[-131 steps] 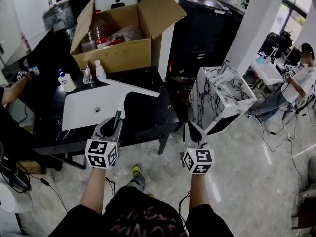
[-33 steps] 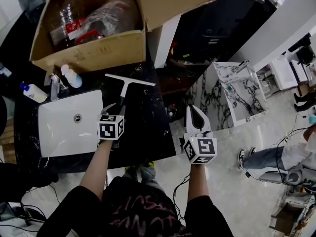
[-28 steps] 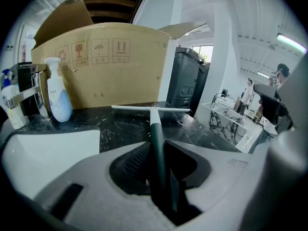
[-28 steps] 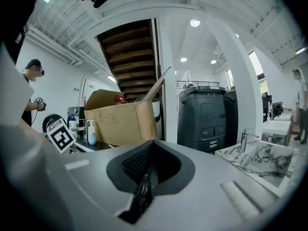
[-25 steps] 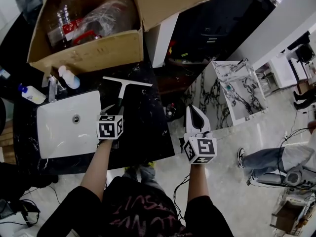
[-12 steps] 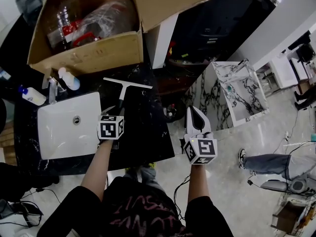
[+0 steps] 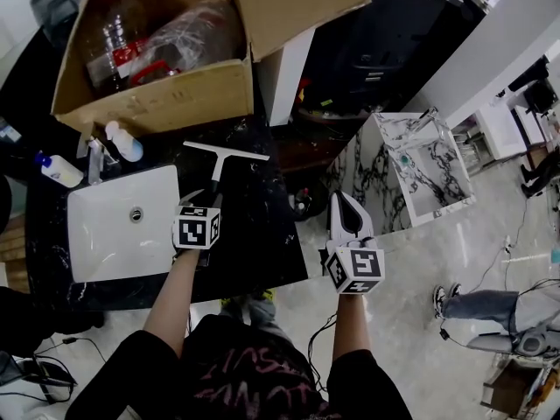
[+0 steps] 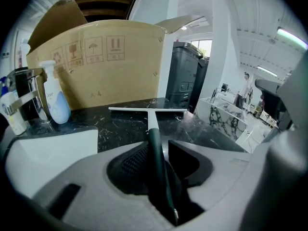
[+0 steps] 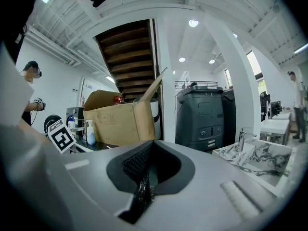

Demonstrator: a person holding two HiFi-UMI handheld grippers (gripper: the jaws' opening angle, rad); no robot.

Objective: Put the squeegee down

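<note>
So the squeegee (image 7: pixel 218 168) is lying flat on the black marble counter (image 7: pixel 262 230), just right of the white sink (image 7: pixel 101 248). Its white blade end points toward the big cardboard box (image 7: pixel 162 99) and its dark handle runs back toward the person. The left gripper (image 7: pixel 202 201) is down at the handle end and its jaws are opening. The handle sits in the gap between them, resting against one pad with clear space on the other side, so it's not really squeezed anymore. The right gripper (image 7: pixel 341 198) hangs off past the counter edge over the floor, jaws pressed together with nothing in them. There's a soap bottle (image 7: pixel 128 143) by the faucet (image 7: pixel 94 157) behind the sink.
</note>
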